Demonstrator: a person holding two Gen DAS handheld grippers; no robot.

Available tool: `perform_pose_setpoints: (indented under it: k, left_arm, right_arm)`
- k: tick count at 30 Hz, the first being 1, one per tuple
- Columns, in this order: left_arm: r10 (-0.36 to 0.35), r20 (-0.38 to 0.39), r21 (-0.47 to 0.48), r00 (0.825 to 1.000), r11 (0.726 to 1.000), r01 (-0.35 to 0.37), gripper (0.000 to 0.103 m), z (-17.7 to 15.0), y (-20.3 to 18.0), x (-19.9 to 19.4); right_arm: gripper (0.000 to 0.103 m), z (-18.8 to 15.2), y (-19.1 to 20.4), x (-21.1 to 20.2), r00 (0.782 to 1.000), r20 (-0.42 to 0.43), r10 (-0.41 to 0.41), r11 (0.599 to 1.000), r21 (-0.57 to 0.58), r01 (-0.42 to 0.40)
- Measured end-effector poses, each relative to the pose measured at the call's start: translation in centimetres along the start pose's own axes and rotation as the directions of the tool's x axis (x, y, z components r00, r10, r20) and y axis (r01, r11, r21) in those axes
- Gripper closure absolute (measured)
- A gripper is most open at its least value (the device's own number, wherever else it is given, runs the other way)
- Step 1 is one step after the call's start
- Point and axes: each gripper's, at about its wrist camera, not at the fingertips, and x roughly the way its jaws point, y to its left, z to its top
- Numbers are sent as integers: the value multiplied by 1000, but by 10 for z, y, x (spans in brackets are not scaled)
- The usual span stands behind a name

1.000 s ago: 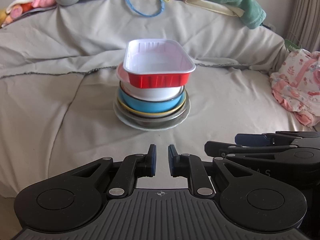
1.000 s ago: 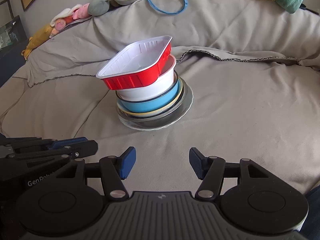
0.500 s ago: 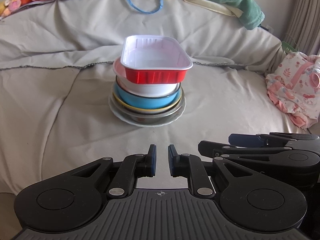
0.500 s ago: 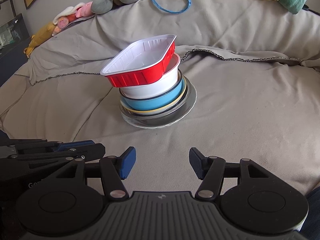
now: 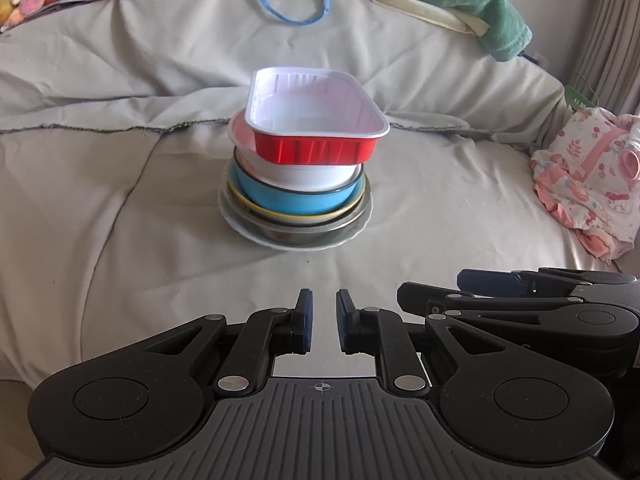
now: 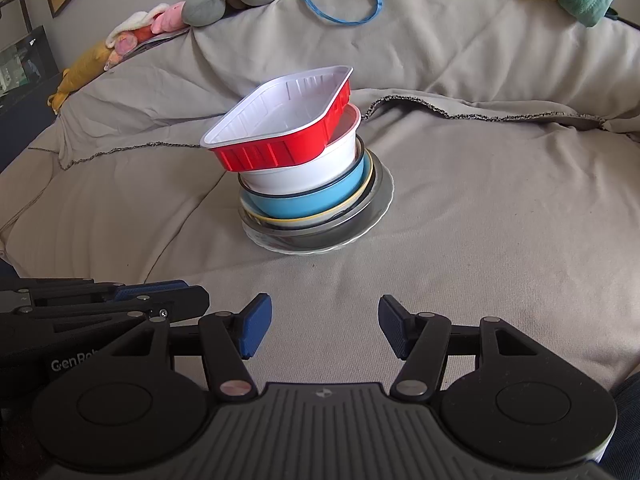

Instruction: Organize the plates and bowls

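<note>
A stack of dishes stands on the grey bedsheet. A red rectangular tray (image 5: 316, 148) (image 6: 280, 152) with a white inside sits tilted on top. Under it are a white bowl (image 5: 308, 172) (image 6: 304, 172), a blue bowl (image 5: 296, 200) (image 6: 308, 200), a yellow-rimmed dish, a metal dish and a white plate (image 5: 296, 240) (image 6: 320, 246). My left gripper (image 5: 323, 322) is nearly shut and empty, short of the stack. My right gripper (image 6: 322, 326) is open and empty, also short of the stack. Each gripper shows from the side in the other's view: the right one (image 5: 520, 300), the left one (image 6: 120, 300).
Soft toys (image 6: 160, 24) and a blue cord (image 5: 292, 4) lie along the back of the bed. A green towel (image 5: 468, 12) lies at the back right. Pink patterned clothing (image 5: 588, 172) lies at the right edge. A dark cabinet (image 6: 24, 80) stands at the left.
Both grippers have moved a little nearer the stack, which shows larger. Their jaws have not changed.
</note>
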Motion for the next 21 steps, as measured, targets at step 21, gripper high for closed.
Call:
perform_pose_setpoints:
  k: [21]
  left_arm:
    - [6,6,-16,1000,1000,-6,87,1,3,0]
  right_arm:
    - [43,1,0,-3,1000,14,28,1000,-11,-27]
